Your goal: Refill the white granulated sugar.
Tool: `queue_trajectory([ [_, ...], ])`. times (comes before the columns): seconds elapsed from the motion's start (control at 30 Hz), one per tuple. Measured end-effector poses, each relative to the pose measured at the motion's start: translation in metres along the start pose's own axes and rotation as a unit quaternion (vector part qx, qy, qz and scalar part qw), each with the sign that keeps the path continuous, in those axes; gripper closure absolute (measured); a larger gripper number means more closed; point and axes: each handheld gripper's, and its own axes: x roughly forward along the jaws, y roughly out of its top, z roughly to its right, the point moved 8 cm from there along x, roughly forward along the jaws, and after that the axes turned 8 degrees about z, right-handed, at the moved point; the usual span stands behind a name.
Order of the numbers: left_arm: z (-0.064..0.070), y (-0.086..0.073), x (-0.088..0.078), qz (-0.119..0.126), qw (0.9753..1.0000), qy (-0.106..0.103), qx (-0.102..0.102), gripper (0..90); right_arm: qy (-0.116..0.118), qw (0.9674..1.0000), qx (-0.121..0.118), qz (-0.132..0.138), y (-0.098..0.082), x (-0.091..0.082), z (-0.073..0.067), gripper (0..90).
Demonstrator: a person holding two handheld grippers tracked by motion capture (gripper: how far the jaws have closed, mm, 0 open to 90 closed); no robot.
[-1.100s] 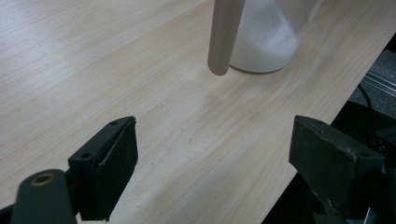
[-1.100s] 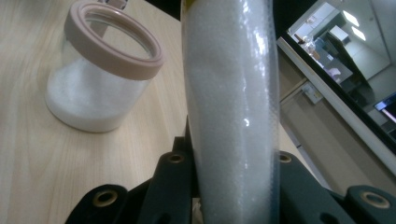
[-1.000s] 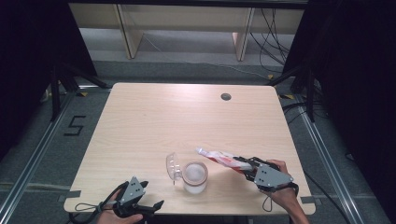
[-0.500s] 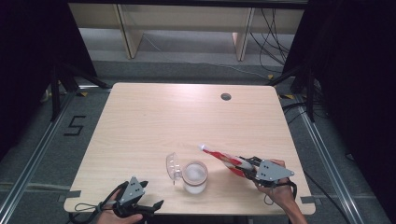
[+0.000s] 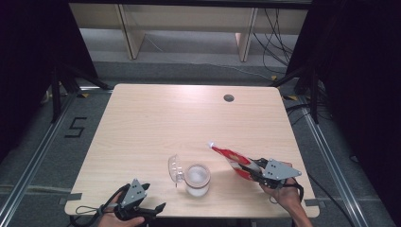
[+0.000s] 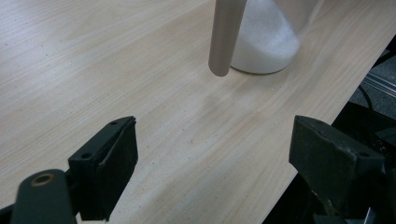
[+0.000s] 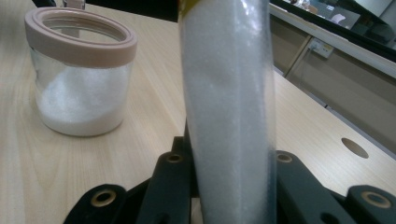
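The right gripper (image 5: 249,169) is clamped on a long, narrow bag (image 5: 230,159) of white grains. In the right gripper view the two black jaws press in on the bag (image 7: 229,107) from both sides near its lower end, and the clear film stands up between them, packed with fine white powder or crystals. From above the bag shows red and white print, but the lettering is too small to read; its free tip points up and toward the middle of the table (image 5: 189,123), tilted rather than lying flat.

Just beside that tip, toward the near edge, stands a glass jar (image 5: 196,179) with a pale pinkish rim, partly filled with the same white stuff. In the right gripper view the jar (image 7: 80,70) sits apart from the bag, open at the top. Its clear lid (image 5: 175,169) stands on edge, touching or nearly touching the jar on the side away from the bag.

The left gripper (image 5: 142,208) rests at the near edge by the near left corner, jaws spread wide with only bare wood between them. In the left gripper view the jar (image 6: 266,37) lies well ahead, with the lid's rim (image 6: 225,35) in front of it.

The far half of the table is open wood, with a small round hole (image 5: 229,98) near the far right corner. On the floor to the left, a mark (image 5: 75,127) reads "5".
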Motion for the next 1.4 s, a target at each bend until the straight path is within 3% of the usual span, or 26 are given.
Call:
queue_trajectory([
  [0.13, 0.001, -0.001, 0.000, -0.006, 1.0000, -0.002, -0.003, 15.2, 0.000, 0.9999, 0.007, -0.008, 0.001, -0.001, -0.001, 76.9],
  [0.27, 0.000, -0.001, -0.001, -0.009, 0.9999, -0.004, 0.002, 15.2, -0.009, 0.9994, 0.030, -0.016, 0.000, -0.004, -0.002, 76.4],
  [0.33, 0.001, -0.001, 0.000, -0.005, 1.0000, -0.002, -0.004, 15.2, -0.015, 0.9990, 0.039, -0.015, 0.001, -0.005, -0.001, 76.2],
  [0.4, 0.000, -0.002, -0.001, -0.012, 0.9999, -0.004, 0.004, 15.2, -0.020, 0.9983, 0.051, -0.020, 0.001, -0.007, -0.002, 76.1],
  [0.6, 0.000, -0.002, -0.001, -0.010, 0.9999, -0.004, 0.003, 15.2, -0.033, 0.9973, 0.063, -0.023, 0.001, -0.011, -0.001, 75.6],
  [0.83, 0.001, -0.001, 0.001, -0.005, 1.0000, -0.003, -0.004, 15.2, -0.052, 0.9938, 0.097, -0.015, -0.003, -0.019, 0.003, 75.2],
  [0.9, 0.001, 0.000, 0.002, 0.002, 1.0000, -0.004, 0.004, 15.2, -0.049, 0.9938, 0.098, -0.019, -0.004, -0.022, 0.003, 75.1],
  [1.37, -0.001, 0.000, 0.000, -0.005, 0.9999, -0.004, 0.011, 15.3, -0.066, 0.9899, 0.124, -0.021, -0.008, -0.027, 0.004, 70.2],
  [1.4, 0.001, -0.001, 0.001, -0.003, 1.0000, -0.003, -0.002, 15.2, -0.069, 0.9881, 0.136, -0.020, -0.008, -0.027, 0.003, 68.8],
])
